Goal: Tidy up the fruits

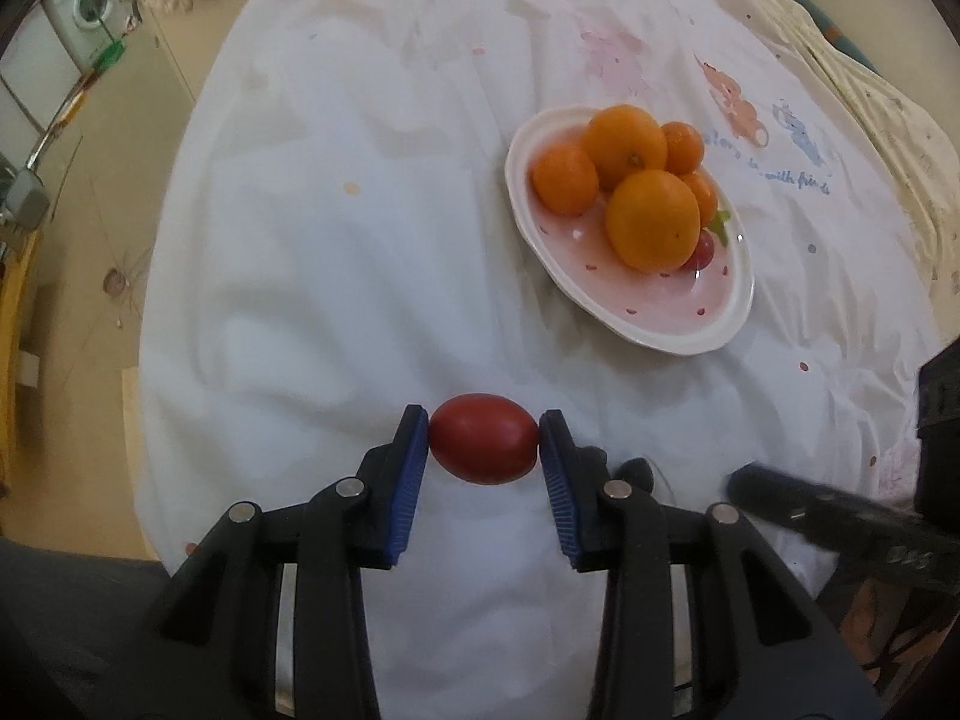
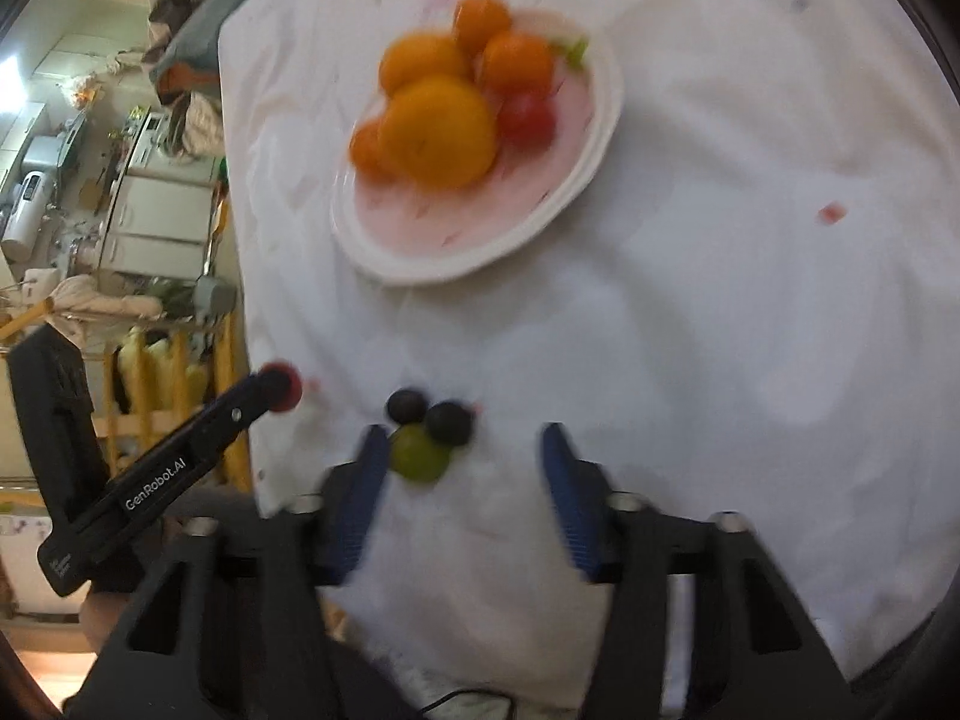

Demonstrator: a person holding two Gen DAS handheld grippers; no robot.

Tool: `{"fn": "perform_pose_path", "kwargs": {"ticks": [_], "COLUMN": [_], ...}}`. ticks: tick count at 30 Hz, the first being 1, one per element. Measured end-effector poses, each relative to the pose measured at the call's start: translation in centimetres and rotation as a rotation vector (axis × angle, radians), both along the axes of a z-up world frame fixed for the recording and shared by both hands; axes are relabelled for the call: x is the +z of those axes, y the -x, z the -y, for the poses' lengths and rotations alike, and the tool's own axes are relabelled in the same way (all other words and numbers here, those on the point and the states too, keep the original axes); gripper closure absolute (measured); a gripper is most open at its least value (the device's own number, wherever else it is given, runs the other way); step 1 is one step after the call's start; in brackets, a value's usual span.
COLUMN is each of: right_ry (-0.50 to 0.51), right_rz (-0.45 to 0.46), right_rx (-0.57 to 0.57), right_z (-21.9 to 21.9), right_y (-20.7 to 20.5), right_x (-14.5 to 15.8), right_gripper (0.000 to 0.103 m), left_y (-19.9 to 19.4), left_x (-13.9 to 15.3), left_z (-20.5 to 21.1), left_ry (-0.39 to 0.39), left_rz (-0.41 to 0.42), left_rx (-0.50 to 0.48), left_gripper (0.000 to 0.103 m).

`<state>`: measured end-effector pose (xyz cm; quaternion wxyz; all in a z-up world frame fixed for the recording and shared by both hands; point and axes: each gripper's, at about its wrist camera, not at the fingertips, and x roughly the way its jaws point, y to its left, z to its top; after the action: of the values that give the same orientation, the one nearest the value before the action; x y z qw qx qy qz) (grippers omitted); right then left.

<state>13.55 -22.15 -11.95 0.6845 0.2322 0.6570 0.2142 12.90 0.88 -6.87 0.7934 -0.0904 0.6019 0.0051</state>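
Note:
A red oval tomato (image 1: 483, 447) hangs just above the white cloth, and my left gripper (image 1: 484, 418) is shut on it, blue pads pressing both ends. The same tomato (image 2: 282, 387) shows at the left gripper's tip in the right wrist view. My right gripper (image 2: 463, 433) stands open over a green grape (image 2: 420, 456) and two dark grapes (image 2: 449, 422). The green one lies against the left pad, and the right pad is well apart from them. A pink-and-white plate (image 1: 690, 324) farther out holds several oranges (image 1: 653, 221) and a small red tomato (image 1: 703, 249).
The white cloth (image 1: 336, 252) with faint cartoon prints covers the table. Its left edge drops to the floor, with a washing machine (image 1: 84, 6) beyond. In the right wrist view, shelves and household clutter (image 2: 120, 192) stand left of the table. The right gripper's dark body (image 1: 840, 516) shows low right.

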Motion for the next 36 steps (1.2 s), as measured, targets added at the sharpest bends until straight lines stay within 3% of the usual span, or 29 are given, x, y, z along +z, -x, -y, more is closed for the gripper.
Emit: {"fn": "perform_pose_path", "kwargs": {"ticks": [9,13,16,24,30,33,36], "right_ry": [0.088,0.121,0.107,0.063,0.036,0.024,0.019], "right_rz": [-0.073,-0.090,-0.089,-0.027,0.010,0.027,0.035], "right_rx": [-0.030,-0.055,-0.067,-0.071,-0.099,-0.108,-0.128], "right_z": [-4.1,-4.4,-4.0,-2.4,-0.4,0.6,1.9], "right_y": [-0.9,-1.0,-0.8,-0.6,-0.6,-0.4,0.1], "right_x": [-2.5,-3.3,-3.7,-2.0,-0.3,0.2,0.5], "right_gripper": [0.069,0.079,0.080,0.084,0.086,0.097,0.098], "left_y": [-0.1,0.1,0.1,0.3,0.3,0.3,0.5], "left_x": [1.0,1.2,1.5,1.7,1.1,0.7,0.3], "left_z": [-0.5,-0.8,-1.0,-0.9,-0.6,-0.6,-0.8], "left_ry": [0.052,0.097,0.120,0.134,0.102,0.080,0.068], "left_rz": [0.024,0.016,0.020,0.019,0.013,0.005,-0.001], "left_rx": [0.018,0.029,0.034,0.019,0.018,0.018,0.025], "left_gripper": [0.069,0.069,0.069,0.069,0.069,0.069,0.069]}}
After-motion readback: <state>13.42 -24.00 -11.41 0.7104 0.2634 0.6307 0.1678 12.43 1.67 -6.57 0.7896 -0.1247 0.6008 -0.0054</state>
